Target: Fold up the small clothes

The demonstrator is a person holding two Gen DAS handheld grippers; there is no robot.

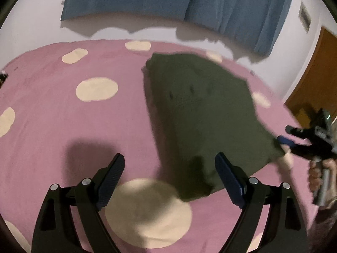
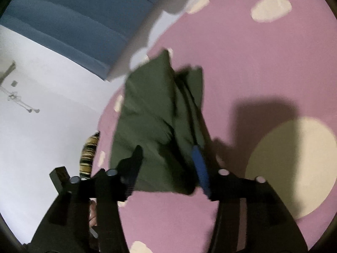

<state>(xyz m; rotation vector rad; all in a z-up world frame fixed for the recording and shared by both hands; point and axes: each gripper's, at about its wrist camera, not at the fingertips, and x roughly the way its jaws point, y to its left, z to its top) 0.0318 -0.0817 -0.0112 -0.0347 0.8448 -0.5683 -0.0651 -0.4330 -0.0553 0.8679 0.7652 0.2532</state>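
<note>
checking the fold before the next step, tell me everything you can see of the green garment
The green garment is dark olive, soft, matte cloth, plain apart from two small marks. It lies partly folded and rumpled on the pink spotted cover, layers bunched along one side. The right gripper is open around its near corner; blur hides any contact. The left gripper is open and holds nothing.

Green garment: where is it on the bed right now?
The green garment lies on the pink spotted bedspread, right of centre in the left wrist view, its near corner between the open right tool fingers.
</note>
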